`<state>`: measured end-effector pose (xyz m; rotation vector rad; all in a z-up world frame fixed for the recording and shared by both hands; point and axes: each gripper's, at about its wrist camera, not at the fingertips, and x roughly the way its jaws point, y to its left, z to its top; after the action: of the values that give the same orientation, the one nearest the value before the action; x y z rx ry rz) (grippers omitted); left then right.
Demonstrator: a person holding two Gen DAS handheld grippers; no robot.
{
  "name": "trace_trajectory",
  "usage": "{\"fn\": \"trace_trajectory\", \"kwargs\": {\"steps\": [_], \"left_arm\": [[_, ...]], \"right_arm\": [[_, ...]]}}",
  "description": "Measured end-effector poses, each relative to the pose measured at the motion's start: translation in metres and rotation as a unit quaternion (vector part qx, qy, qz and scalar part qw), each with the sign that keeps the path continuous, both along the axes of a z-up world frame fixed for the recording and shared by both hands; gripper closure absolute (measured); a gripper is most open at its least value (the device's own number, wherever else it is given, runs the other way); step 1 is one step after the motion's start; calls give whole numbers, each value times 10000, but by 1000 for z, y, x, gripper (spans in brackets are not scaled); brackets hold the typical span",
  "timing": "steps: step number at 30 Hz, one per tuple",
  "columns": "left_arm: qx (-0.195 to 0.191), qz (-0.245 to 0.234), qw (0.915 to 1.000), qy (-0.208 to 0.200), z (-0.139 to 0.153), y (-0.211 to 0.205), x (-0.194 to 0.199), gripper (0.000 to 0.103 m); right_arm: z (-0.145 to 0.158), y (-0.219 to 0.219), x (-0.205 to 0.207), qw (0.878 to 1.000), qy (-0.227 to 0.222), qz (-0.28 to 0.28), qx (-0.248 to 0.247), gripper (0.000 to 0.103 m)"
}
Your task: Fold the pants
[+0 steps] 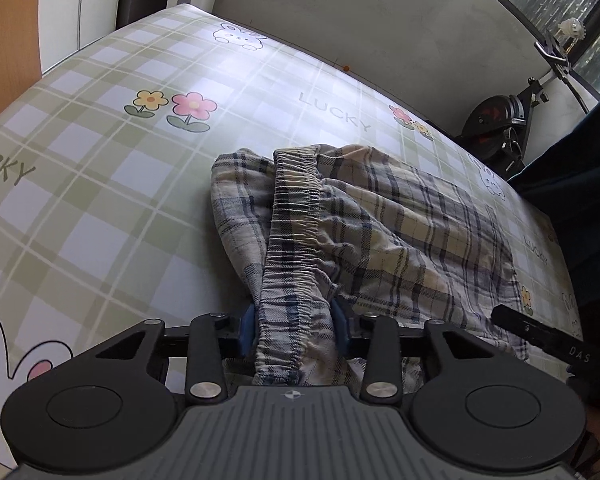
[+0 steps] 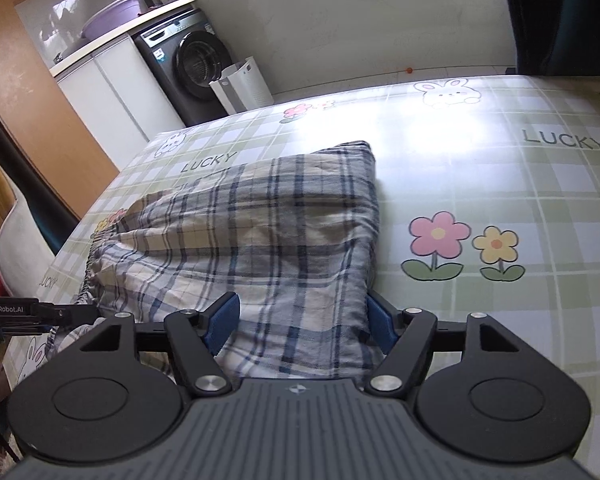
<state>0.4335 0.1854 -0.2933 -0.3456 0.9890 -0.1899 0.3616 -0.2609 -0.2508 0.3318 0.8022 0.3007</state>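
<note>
Cloth like this handles light and limp — the plaid pants (image 2: 260, 224) are thin woven cotton, soft enough to sag and crease wherever they are not held, and I judge them to have no stiffness to carry a fold on their own. They lie bunched on the checked tablecloth (image 1: 100, 200), toward the near edge of the table, already doubled over in part, with the elastic waistband (image 1: 292, 216) gathered into a thick ribbed ridge that runs down toward my left gripper (image 1: 294, 332). That gripper has narrowed around the waistband end; the blue pads sit against the bunched elastic on both sides, so I read it as gripping the band. My right gripper (image 2: 300, 320) stands wider, its blue pads flanking a fold of the leg cloth; the far pad looks to touch the fabric, the near one shows a gap, so I take it as not pinching. The waistband is the best handle — thicker, grippy, less likely to slip out than the smooth single layer of leg. The tablecloth looks glossy, so the pants should slide easily if dragged, which could undo the fold. I would lift, not pull, and keep both holds taut so the middle does not droop.
</note>
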Motion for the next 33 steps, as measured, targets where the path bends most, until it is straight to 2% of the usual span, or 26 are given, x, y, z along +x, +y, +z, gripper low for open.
{"fn": "trace_trajectory", "kwargs": {"steps": [3,5,9,10,12,13,14,19,24,30,33], "left_arm": [[-155,82,9998,22,-2,4,-6,68],[-158,94,9998,0,-3,4,-7,68],[163,37,9998,-129,-2,-6,-6,69],[281,15,9994,-179,0,-11,-8,71],[354,15,9990,-281,4,-15,-13,80],[350,29,9989,-305,6,-15,-16,82],[322,59,9990,-299,8,-14,-20,83],[192,224,9991,-307,16,-7,-49,85],[162,435,9974,-555,36,8,-79,86],[17,864,9927,-844,69,53,-112,87],[-47,1144,9886,-980,83,86,-130,87]], "right_arm": [[0,9,-3,9996,2,262,43,34],[1,13,-4,9994,-53,306,-123,37],[0,12,-1,9998,-48,145,-110,41],[1,13,-1,9998,-46,94,-194,48],[1,16,-1,9993,-9,38,-383,68],[0,16,-3,9993,37,75,-360,78],[1,17,-6,9994,50,92,-330,81],[13,20,-28,9992,-83,195,-343,86],[41,33,-46,9979,-426,438,-224,87],[79,70,-54,9930,-830,835,-44,88],[97,104,-55,9887,-963,1150,2,88]]}}
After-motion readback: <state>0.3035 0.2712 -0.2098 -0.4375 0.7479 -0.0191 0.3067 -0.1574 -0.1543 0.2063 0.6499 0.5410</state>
